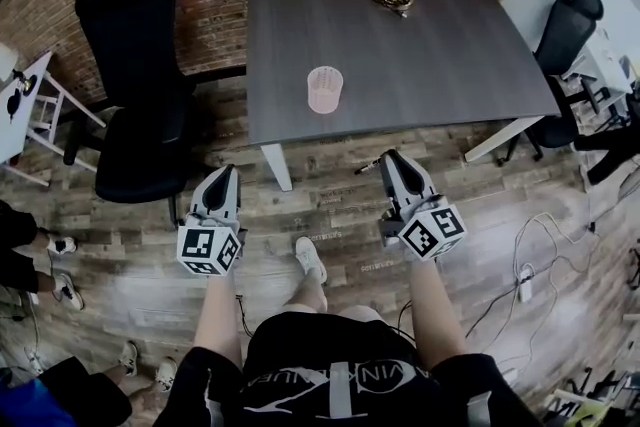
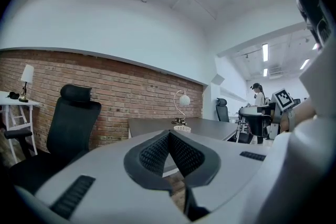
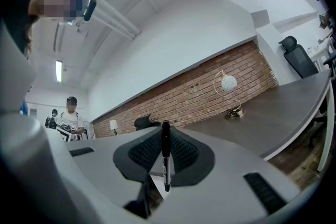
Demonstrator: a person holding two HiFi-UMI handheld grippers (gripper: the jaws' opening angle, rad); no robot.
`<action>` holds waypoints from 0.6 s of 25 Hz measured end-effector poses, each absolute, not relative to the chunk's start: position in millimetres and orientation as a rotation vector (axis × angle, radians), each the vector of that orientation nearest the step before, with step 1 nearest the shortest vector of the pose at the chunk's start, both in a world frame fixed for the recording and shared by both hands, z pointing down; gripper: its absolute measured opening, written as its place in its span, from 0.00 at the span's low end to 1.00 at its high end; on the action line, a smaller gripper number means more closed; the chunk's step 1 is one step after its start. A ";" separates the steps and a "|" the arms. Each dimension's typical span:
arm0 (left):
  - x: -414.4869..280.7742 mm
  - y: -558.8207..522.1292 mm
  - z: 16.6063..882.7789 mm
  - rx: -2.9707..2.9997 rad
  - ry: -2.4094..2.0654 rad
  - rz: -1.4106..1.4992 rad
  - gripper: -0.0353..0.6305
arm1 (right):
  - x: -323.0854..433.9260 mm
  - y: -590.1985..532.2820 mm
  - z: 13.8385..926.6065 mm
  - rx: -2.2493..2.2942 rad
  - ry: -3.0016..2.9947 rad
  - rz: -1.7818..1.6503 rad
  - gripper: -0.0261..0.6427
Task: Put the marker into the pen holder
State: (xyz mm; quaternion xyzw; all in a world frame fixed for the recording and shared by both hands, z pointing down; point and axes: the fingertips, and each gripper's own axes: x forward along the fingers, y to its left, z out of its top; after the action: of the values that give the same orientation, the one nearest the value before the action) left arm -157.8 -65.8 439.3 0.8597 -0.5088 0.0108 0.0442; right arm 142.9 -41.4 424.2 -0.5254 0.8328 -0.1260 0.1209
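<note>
stage: early, insertion left | right gripper [image 1: 388, 157] clamped on slim black marker [image 3: 166, 157] | left gripper [image 1: 228, 173] closed, empty | pale pink mesh pen holder [image 1: 325, 90] on dark grey counter [image 1: 430, 45], well apart from the marker

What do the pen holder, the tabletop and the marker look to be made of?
The pen holder looks like pale pink mesh, its wall a see-through lattice; metal or plastic is unclear. The tabletop seems matt dark grey wood-look laminate with faint streaky grain. The marker looks black plastic, slightly glossy.
</note>
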 end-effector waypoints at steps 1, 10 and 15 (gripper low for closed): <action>-155.4 -72.0 439.7 2.628 -1.552 0.032 0.07 | 142.5 -46.8 423.8 -1.529 2.437 -0.370 0.12; -137.2 -118.6 443.4 2.635 -1.509 0.049 0.07 | 139.5 -99.4 412.0 -1.492 2.450 -0.364 0.12; -135.2 -141.1 448.0 2.630 -1.502 0.057 0.07 | 137.8 -126.8 408.1 -1.480 2.447 -0.363 0.12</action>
State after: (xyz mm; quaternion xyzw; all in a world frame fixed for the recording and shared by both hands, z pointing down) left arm -135.2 -141.1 448.0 0.8668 -0.4951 0.0188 0.0559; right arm 137.8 -126.8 408.1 -0.5092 0.8417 -0.1248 0.1289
